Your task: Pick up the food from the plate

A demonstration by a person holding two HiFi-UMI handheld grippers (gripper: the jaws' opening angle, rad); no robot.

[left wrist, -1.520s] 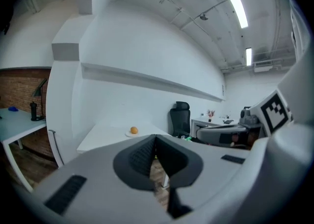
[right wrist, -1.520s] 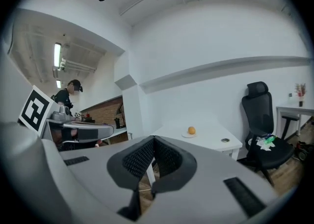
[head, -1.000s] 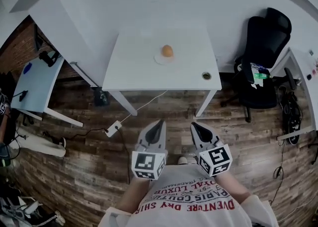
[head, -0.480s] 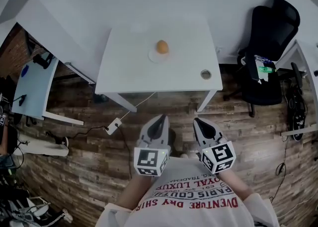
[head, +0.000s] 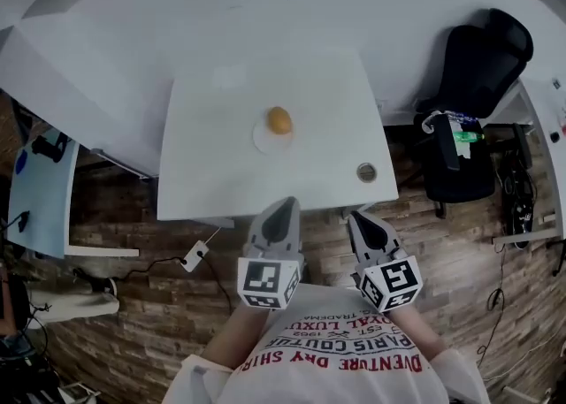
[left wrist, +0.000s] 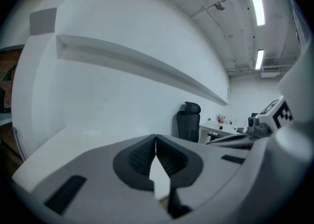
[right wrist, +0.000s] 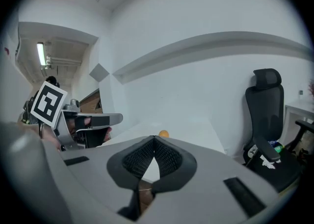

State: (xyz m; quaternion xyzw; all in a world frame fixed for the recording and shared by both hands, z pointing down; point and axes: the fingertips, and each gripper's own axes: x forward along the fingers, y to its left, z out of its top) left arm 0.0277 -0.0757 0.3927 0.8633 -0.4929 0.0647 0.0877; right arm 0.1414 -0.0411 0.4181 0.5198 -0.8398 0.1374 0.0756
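Two grey grippers are in our hands, and both are squeezed shut with nothing between the jaws. Our left gripper (head: 284,208) and our right gripper (head: 358,217) are side by side at the near edge of the white square table (head: 212,172). The small round orange food (head: 279,119) lies on the flat white plate (head: 265,140) near the middle of the table, well apart from both grippers. We also see a small round dark ring (head: 366,172) near the table's right corner.

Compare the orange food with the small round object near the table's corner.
The food is orange; the round object is grey with a darker centre. The food rests on a plate mid-table; the round object sits straight on the table near its right front corner. Both are small, round and on the same table.
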